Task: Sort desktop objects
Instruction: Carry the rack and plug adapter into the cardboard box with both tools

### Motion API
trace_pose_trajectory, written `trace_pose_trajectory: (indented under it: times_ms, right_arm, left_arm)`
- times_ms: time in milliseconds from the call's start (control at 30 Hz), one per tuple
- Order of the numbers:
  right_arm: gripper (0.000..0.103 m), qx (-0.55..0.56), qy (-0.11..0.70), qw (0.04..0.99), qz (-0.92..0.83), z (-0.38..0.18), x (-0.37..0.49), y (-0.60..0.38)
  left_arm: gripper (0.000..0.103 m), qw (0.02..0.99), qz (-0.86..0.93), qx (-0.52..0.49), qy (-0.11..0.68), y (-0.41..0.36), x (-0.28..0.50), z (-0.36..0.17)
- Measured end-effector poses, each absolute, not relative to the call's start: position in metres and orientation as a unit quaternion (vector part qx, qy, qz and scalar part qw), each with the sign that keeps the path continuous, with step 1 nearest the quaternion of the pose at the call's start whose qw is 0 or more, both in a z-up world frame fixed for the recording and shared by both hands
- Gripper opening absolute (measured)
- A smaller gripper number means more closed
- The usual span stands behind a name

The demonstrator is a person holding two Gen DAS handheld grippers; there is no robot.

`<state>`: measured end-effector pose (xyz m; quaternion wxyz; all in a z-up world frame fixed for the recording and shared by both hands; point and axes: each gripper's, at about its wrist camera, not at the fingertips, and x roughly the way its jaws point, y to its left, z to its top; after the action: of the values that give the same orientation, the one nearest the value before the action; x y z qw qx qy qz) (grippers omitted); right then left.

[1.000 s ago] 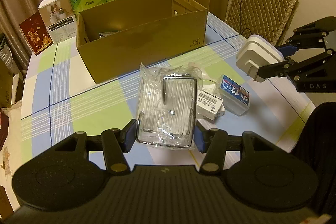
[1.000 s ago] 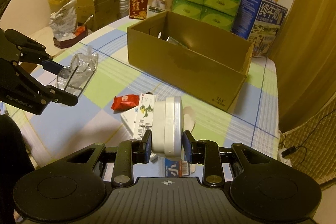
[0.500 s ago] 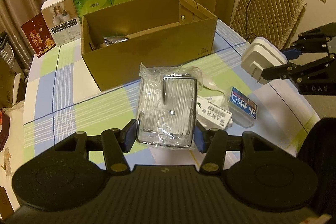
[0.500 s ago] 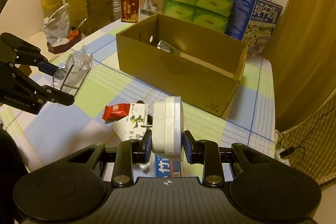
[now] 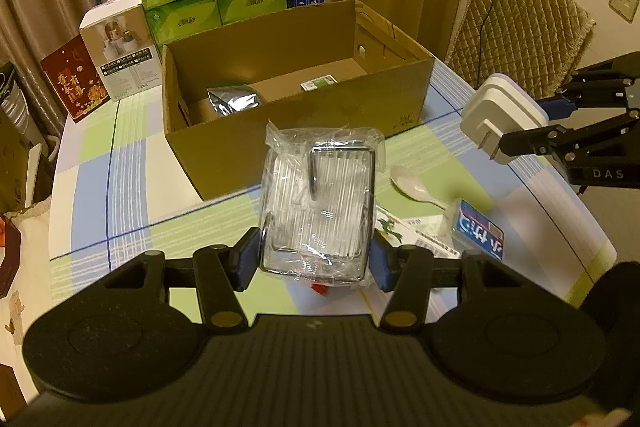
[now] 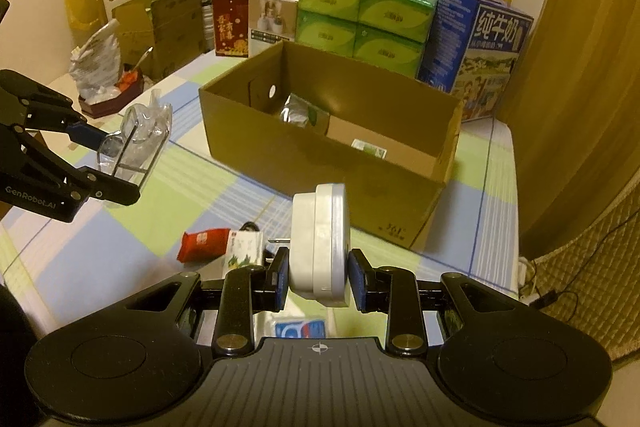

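Two grippers are carrying loads: the left gripper (image 5: 316, 259) is clenching a slippery, crinkly bagged wire rack (image 5: 320, 199) low by its stiff frame, while the right gripper (image 6: 319, 277) is squeezing a rigid, light-looking white plug adapter (image 6: 320, 239) across its flat faces, at lower centre.

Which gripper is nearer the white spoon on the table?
Left, though not by much. The left gripper holds its bagged rack just beside the spoon. The right gripper, shut on the plug, hangs higher, off to the spoon's right.

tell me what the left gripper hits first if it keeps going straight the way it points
Probably the near wall of the open brown cardboard box, dead ahead of the left gripper and its bagged clear wire-framed rack; depth is uncertain.
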<state>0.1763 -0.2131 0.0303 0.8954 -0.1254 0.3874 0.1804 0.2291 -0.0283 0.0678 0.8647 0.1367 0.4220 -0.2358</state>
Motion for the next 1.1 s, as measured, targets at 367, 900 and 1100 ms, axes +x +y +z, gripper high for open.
trace_pose_trajectory:
  times_ms: [367,900,1100]
  right_arm:
    - [0.028,-0.122,0.386,0.897,0.178,0.033,0.216,-0.212]
    - [0.028,-0.094,0.379,0.906,0.162,0.047,0.289,-0.22]
    - [0.028,-0.083,0.383,0.907,0.155,0.043,0.323,-0.221]
  left_arm:
    - [0.05,0.864,-0.231,0.13,0.428,-0.03,0.267,0.065]
    - [0.05,0.869,-0.22,0.11,0.429,-0.039,0.343,0.07]
    - [0.05,0.87,-0.22,0.077,0.434,-0.043,0.38,0.068]
